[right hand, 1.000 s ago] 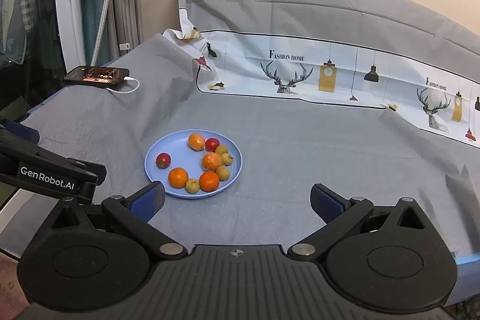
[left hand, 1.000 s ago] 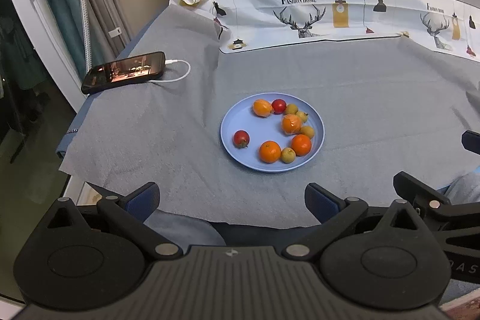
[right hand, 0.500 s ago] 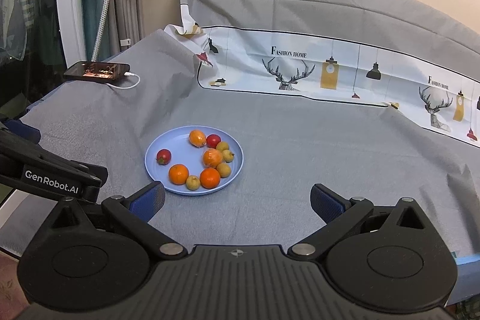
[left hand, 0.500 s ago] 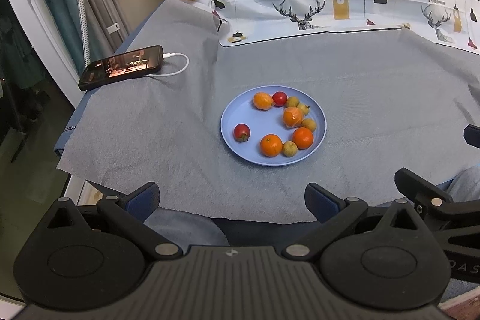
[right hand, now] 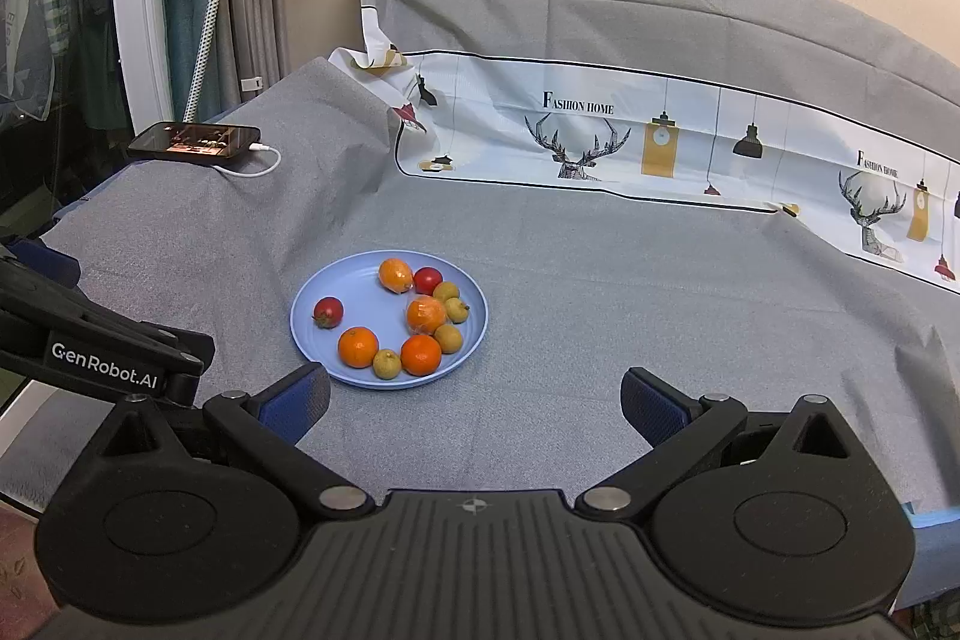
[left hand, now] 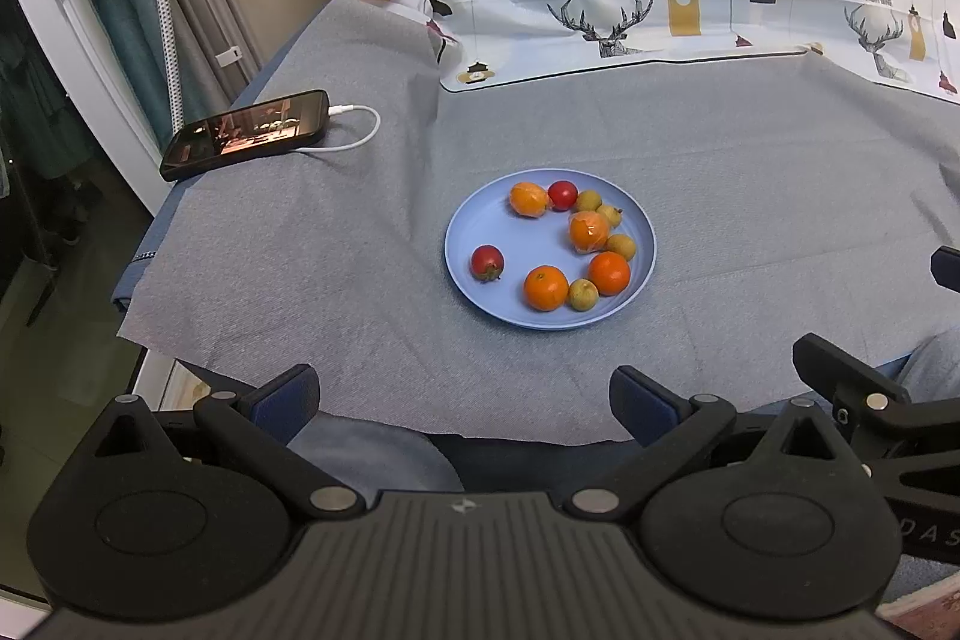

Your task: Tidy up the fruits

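While hovering short of the blue plate [left hand: 480,229], hold the left gripper [left hand: 462,388] and the right gripper [right hand: 474,391] as now: both spread wide, gripping nothing, well back over the near edge of the grey cloth [left hand: 750,196].

All fruit on the plate, none on the cloth: four oranges [left hand: 546,287], two red fruits [left hand: 563,194], four small yellow fruits [left hand: 582,294]. Kinds mixed, most crowded along the right side and touching. Could fit a gathering already finished, or a heap waiting to be sorted by kind; cannot tell which from here.

If reaching in at all, count the lone red fruit [left hand: 486,262] on the left side as probably the easiest pick: apart from the rest, with room for a finger on either side. For the crowded ones, come straight down, straddle one fruit only, and close gently to avoid bruising it or squeezing it out sideways. Expect round fruit to roll on the smooth plate when nudged, and perhaps the plate to slide on the cloth. Stay well clear of the phone [left hand: 246,133] at the far left.
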